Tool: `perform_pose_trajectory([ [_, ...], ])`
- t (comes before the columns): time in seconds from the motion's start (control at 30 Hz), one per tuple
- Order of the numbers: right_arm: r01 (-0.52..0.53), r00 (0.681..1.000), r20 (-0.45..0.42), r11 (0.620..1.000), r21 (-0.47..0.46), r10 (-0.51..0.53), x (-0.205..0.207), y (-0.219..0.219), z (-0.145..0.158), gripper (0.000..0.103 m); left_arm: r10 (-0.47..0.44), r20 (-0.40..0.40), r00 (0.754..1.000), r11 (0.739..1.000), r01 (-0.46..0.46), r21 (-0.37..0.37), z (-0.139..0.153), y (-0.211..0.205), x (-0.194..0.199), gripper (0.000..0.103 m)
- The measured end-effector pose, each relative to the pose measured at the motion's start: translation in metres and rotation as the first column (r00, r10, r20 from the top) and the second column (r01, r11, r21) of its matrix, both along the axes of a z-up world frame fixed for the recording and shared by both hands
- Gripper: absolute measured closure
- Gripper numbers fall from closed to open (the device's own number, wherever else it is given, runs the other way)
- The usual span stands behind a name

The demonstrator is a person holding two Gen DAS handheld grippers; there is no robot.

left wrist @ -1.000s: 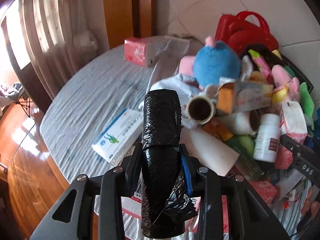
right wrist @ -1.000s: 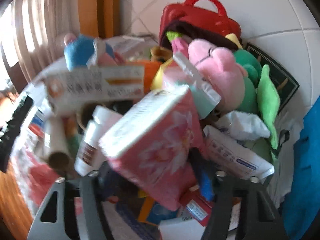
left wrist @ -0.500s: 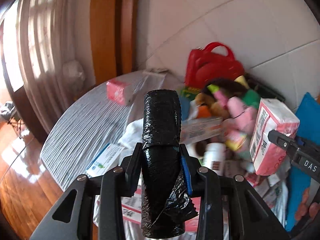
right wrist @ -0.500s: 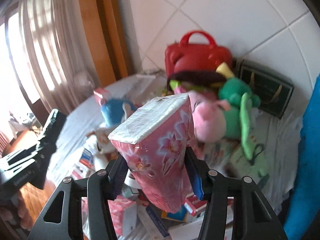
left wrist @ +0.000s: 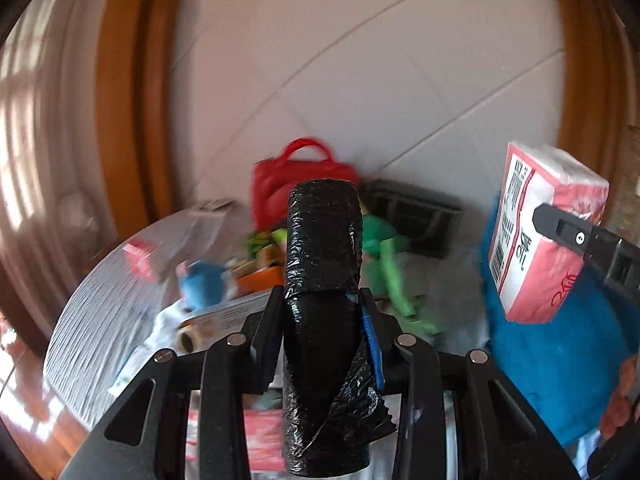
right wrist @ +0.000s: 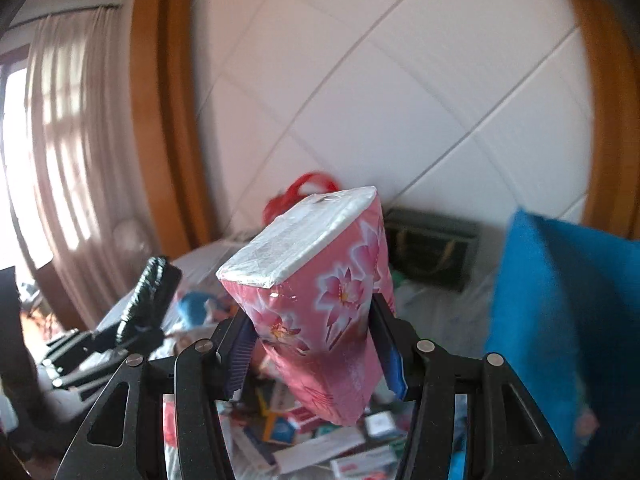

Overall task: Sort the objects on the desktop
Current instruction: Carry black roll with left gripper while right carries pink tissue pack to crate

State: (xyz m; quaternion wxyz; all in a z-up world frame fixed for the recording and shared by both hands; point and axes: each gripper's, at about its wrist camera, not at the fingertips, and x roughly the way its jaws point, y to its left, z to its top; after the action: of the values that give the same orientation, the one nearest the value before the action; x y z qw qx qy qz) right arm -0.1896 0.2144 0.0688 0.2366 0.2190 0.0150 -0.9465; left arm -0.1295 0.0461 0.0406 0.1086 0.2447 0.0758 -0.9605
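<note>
Tissue pack [right wrist: 320,304] between right tool [right wrist: 316,354] pads

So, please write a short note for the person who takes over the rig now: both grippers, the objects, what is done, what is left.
Left gripper: shut on the black bag roll, held above the table.
Right gripper: shut on the pink tissue pack, also in the air; its jaws have just tightened.
Done: both items are out of the pile.
Left: place both, then sort the rest, such as the plush toys, red bag and boxes.
</note>
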Motion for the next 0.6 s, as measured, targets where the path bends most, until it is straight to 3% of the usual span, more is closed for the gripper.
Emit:
perform_pose_trajectory([
  [0.17,0.128,0.991,-0.045,0.991,-0.033,-0.130,0.027,0.073,0.034,0.050,-0.133,-0.065,0.989,0.991,0.133,-0.014,0.031,0.067,-0.004,0.069],
  [0.33,0.257,0.963,-0.078,0.966,-0.039,-0.259,0.051,0.150,0.055,0.050,-0.271,-0.115,0.956,0.962,0.269,-0.037,0.059,0.150,-0.008,0.069],
  [0.6,0.419,0.907,-0.048,0.908,0.012,-0.418,0.062,0.273,0.049,0.049,-0.408,-0.113,0.906,0.913,0.405,-0.055,0.070,0.272,-0.016,0.069],
])
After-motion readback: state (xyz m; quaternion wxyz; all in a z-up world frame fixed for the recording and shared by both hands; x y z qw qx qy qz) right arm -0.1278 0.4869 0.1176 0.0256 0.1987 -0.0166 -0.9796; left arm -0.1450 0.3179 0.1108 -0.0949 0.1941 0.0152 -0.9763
